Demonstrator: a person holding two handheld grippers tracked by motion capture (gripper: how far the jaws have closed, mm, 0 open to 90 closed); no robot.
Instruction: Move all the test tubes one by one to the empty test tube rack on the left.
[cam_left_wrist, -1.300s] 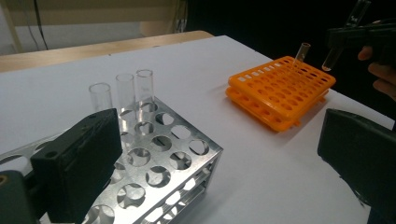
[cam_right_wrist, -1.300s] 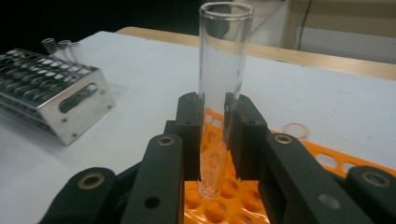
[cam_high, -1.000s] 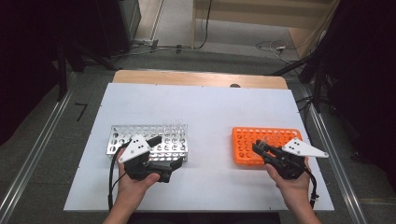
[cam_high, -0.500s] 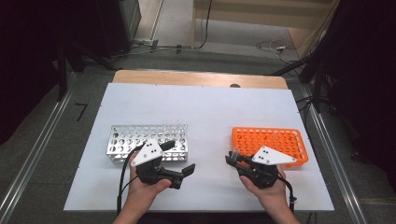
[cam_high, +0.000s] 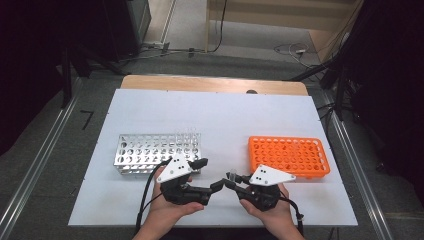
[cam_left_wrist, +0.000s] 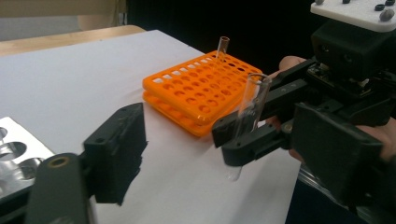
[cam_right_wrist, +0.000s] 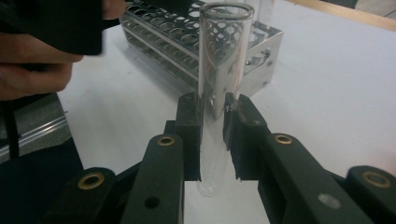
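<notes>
My right gripper (cam_high: 231, 181) is shut on a clear empty test tube (cam_high: 231, 174) and holds it upright just above the table near the front edge. In the right gripper view the tube (cam_right_wrist: 223, 70) stands pinched between my jaws (cam_right_wrist: 212, 126). My left gripper (cam_high: 210, 175) points right at it. In the left gripper view the tube (cam_left_wrist: 250, 105) stands between my own jaws (cam_left_wrist: 224, 144), which have just been closing and do not touch it. The orange rack (cam_high: 290, 156) holds one more tube (cam_left_wrist: 222, 46). The silver rack (cam_high: 150, 150) stands at the left.
The white table top (cam_high: 215, 115) has a wooden strip (cam_high: 215, 84) along its far edge. Metal rails run along both sides. Cables trail from both grippers over the front edge. The silver rack (cam_right_wrist: 187, 42) stands close behind the held tube.
Both hands have come together at the front middle. The right gripper moved left from the orange rack with the tube. The left gripper swung right, away from the silver rack, and its jaws narrowed.
</notes>
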